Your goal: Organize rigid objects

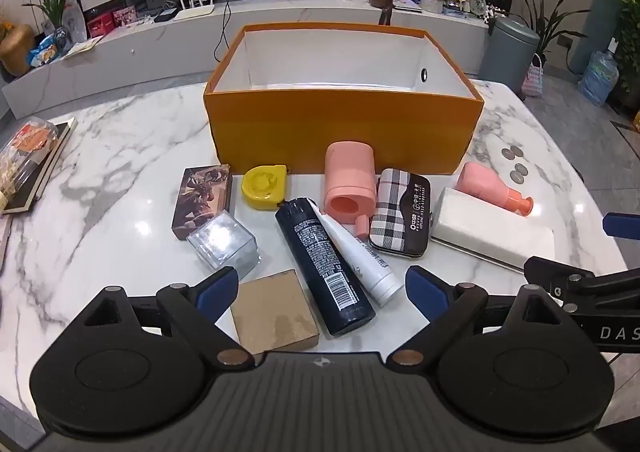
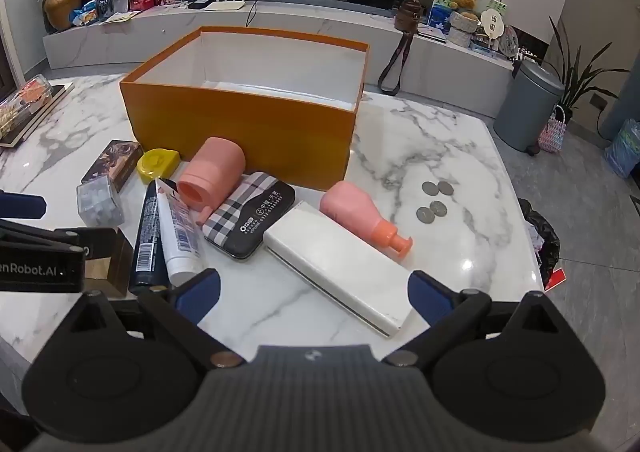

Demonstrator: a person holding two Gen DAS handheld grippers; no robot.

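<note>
- We hold the left gripper (image 1: 322, 290) with its blue-padded jaws spread wide and nothing between the pads; it hangs over a flat cardboard-brown block (image 1: 274, 312) and a dark cylindrical bottle (image 1: 324, 266) with a barcode label
- Our right gripper (image 2: 314, 294) is equally wide apart and empty, above the near end of a smooth white rectangular case (image 2: 340, 266)
- The orange box (image 1: 344, 99), matte card with a white lining, stands open at the back of the veined marble table (image 1: 120, 155)
- In front of it lie a white tube (image 1: 360, 252), a plaid pouch (image 1: 400, 211) with small white print we cannot read, a pink cylinder (image 1: 350, 177), a pink pump bottle (image 2: 362, 215), a yellow tape measure (image 1: 264, 187), a clear cube (image 1: 222, 244) and a printed carton (image 1: 204, 195)
- Four coins (image 2: 436, 197) sit well apart to the right
</note>
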